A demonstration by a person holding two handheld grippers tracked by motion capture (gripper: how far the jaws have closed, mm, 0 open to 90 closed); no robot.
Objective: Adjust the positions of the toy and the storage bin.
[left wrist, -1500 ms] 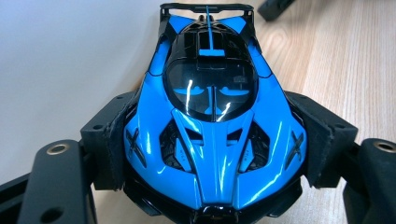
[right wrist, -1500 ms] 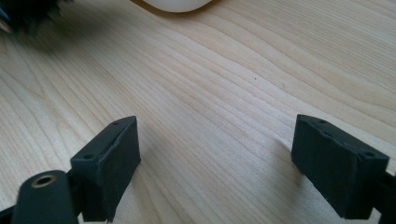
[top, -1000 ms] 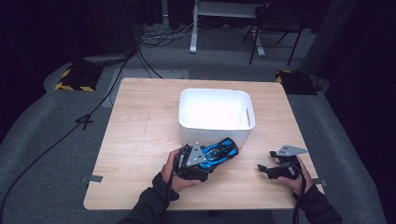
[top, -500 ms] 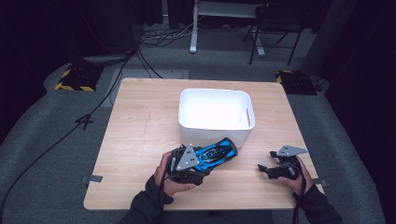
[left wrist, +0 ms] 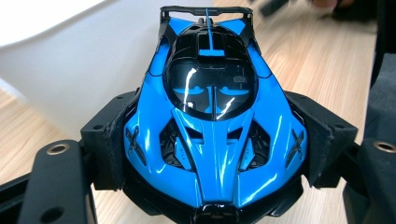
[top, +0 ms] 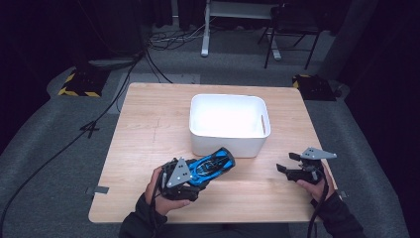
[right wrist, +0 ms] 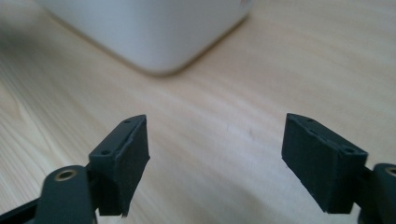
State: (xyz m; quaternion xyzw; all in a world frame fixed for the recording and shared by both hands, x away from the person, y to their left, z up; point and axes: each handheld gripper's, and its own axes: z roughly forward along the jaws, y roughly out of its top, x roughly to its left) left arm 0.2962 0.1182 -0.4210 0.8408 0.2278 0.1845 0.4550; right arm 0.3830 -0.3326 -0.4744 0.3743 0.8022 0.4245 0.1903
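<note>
In the left gripper view the blue toy car (left wrist: 212, 135) is cut off at the bottom edge, and its sides are covered by the black pads (left wrist: 112, 144). The white bin (right wrist: 144, 28) is blurred and cropped in the right gripper view, its inside unseen.

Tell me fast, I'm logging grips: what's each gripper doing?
Left gripper: closed on the blue toy car.
Right gripper: open, nothing between its jaws, which have just been closing.
</note>
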